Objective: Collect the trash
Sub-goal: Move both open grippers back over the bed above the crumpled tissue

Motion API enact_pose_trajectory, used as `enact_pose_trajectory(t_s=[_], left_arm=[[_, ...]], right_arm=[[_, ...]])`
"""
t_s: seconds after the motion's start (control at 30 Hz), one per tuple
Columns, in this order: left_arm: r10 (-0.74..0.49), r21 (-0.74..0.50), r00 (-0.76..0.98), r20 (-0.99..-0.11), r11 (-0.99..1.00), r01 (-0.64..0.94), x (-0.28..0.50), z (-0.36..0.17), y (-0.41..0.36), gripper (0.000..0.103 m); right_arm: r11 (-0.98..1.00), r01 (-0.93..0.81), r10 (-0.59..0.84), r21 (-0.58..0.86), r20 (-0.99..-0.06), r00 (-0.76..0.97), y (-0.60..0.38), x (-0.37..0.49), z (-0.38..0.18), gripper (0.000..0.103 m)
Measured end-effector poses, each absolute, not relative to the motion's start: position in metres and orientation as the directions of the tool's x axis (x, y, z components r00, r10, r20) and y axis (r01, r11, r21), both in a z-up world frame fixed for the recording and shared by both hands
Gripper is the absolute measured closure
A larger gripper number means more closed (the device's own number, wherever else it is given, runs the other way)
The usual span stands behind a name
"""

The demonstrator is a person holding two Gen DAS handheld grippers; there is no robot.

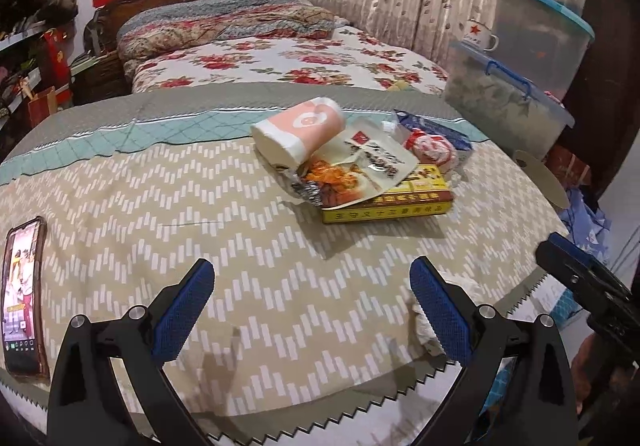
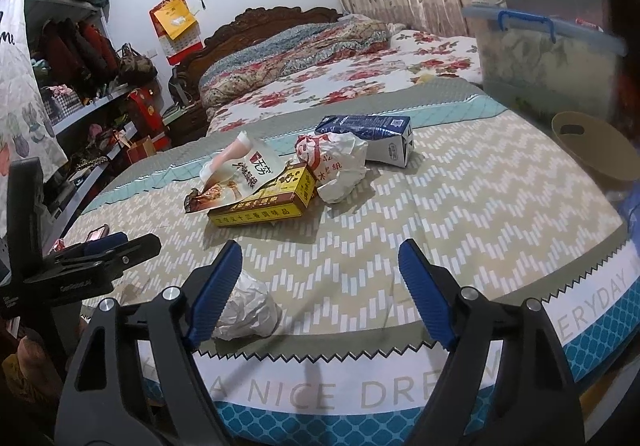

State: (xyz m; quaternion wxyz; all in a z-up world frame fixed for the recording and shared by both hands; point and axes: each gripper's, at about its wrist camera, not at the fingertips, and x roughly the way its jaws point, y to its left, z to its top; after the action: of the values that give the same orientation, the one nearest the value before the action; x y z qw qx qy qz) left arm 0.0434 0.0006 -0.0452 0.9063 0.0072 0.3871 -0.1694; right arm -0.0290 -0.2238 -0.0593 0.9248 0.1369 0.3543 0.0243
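Crumpled white paper (image 2: 249, 311) lies near the front edge of the zigzag-patterned bedspread (image 2: 460, 206), just beside the left finger of the right gripper (image 2: 320, 294), whose jaws gape wide with nothing between them. Farther back sits the trash heap: a yellow box (image 2: 264, 202) under a torn snack pouch (image 2: 236, 178), a balled white wrapper with red print (image 2: 336, 162), a dark blue carton (image 2: 372, 134) on its side, and a pink cup (image 1: 300, 130). The left gripper (image 1: 312, 310) also stands wide and empty. A tan bin (image 2: 596, 150) waits at far right.
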Motion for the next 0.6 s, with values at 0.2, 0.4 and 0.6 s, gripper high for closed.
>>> enact_pose_trajectory(t_s=[0.2,0.4,0.6], left_arm=[[-0.315,-0.102,0.64,-0.701,0.932,0.347,0.038,-0.045,-0.009,0.009],[-0.323,-0.106,0.632,-0.704,0.928,0.356,0.037,-0.046,-0.01,0.009],[-0.327,-0.102,0.633,-0.702,0.925,0.365,0.035,-0.045,-0.012,0.009]], right_arm=[[0.959,0.056,0.145,0.278,-0.652,0.745,-0.224,-0.03,-0.062,0.023],[0.958,0.058,0.146,0.279,-0.653,0.743,-0.224,-0.03,-0.063,0.023],[0.958,0.059,0.145,0.28,-0.652,0.744,-0.223,-0.03,-0.064,0.023]])
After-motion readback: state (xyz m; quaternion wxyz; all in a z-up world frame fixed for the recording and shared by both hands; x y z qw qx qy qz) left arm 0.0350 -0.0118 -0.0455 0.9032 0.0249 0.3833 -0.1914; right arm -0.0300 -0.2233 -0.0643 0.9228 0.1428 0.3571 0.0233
